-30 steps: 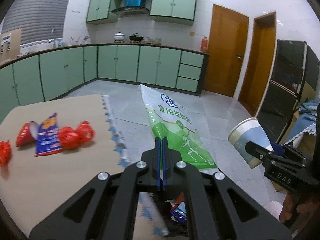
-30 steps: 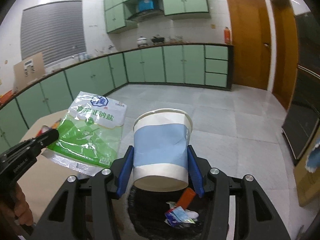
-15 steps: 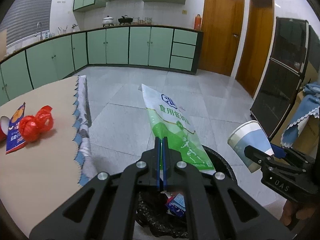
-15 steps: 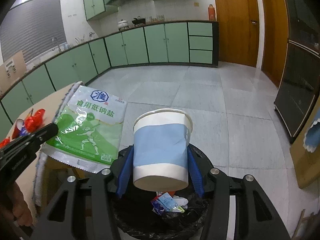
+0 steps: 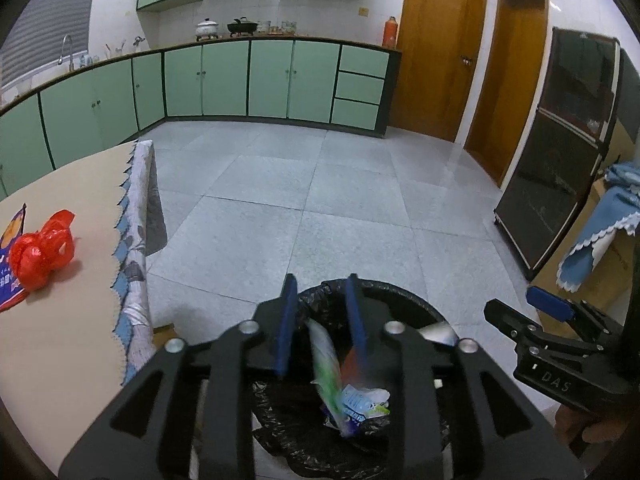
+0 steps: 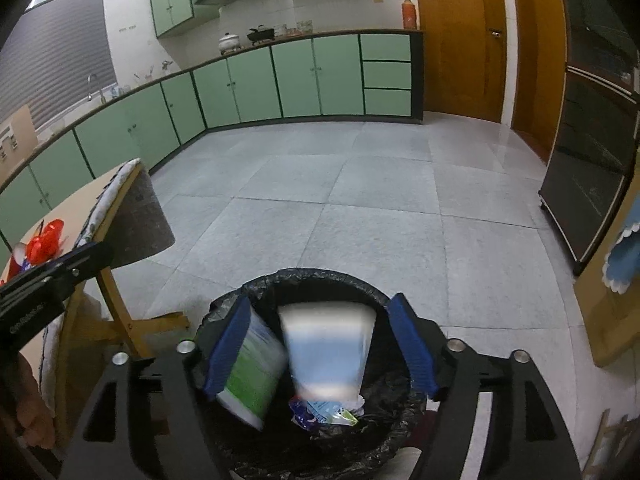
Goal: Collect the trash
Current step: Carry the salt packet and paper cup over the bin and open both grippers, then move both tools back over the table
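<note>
A bin with a black liner (image 5: 404,294) stands on the floor right under both grippers. My left gripper (image 5: 322,316) hangs over it with its jaws opening. The green and white salt bag (image 5: 326,364) is a blur between them, free of the pads and dropping into the bin. In the right wrist view my right gripper (image 6: 320,340) is also opening. The blue and white paper cup (image 6: 326,352) falls blurred between its blue pads (image 6: 410,344) without touching them. The salt bag (image 6: 252,372) drops beside it, above wrappers (image 6: 326,410) in the bin (image 6: 316,276).
A beige table (image 5: 60,344) with a patterned cloth edge stands left of the bin, with red plastic trash (image 5: 42,250) and a blue wrapper (image 5: 10,280) on it. Its wooden leg (image 6: 116,312) is close to the bin. A black cabinet (image 5: 560,168) and a box under blue cloth (image 5: 596,240) stand right.
Both grippers sank over the bin and opened their jaws. The salt bag left the left gripper and the paper cup left the right one; both are falling in.
</note>
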{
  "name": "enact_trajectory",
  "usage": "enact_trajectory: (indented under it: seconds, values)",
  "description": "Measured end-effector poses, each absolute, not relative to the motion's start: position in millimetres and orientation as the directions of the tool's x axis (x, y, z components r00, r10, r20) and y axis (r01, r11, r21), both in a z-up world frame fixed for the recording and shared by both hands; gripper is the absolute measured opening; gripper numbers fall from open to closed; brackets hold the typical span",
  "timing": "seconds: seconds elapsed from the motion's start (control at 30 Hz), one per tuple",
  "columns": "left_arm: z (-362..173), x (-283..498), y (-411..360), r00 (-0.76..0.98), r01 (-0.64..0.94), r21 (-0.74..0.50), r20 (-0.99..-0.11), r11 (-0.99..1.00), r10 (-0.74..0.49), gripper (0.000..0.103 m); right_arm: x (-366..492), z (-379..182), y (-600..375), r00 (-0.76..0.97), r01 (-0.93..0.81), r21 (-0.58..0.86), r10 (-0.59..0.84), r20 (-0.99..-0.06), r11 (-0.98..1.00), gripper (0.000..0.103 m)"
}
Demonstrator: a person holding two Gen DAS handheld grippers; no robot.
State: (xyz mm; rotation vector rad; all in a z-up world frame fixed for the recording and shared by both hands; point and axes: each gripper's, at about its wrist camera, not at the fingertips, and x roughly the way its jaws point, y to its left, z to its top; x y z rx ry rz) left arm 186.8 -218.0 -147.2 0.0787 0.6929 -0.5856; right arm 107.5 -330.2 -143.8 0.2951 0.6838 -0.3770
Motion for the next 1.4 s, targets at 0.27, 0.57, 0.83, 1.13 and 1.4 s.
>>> enact_trajectory:
  seconds: [0.27, 0.57, 0.83, 1.13, 1.4]
  values:
    - [-120, 185, -178, 0.688, 0.47, -0.124, -0.569, 0.874, -0.451, 0.051, 103, -111, -313, 0.768, 0.429, 0.13, -0.285, -0.574, 0.894, 0.097]
    - [-82, 181, -91, 0.807, 0.323, -0.075, -0.499, 0.944, -0.316, 0.072, 131, -74, -243, 0.849, 0.266, 0.135, -0.166, -0.501, 0.955, 0.097]
    - [-74, 193, 3, 0.867, 0.121, -0.008, -0.485, 0.993, -0.11, 0.073, 181, -65, -157, 0.88, 0.121, 0.136, -0.043, -0.473, 0.983, 0.097]
    - [-74, 212, 90, 0.869, -0.056, 0.053, -0.488, 0.997, 0.075, 0.074, 229, -69, -82, 0.888, 0.023, 0.115, 0.032, -0.46, 0.993, 0.097]
    - [-89, 237, 147, 0.821, -0.169, 0.077, -0.541, 0.983, 0.183, 0.075, 269, -91, -51, 0.847, -0.027, 0.086, 0.068, -0.527, 0.996, 0.097]
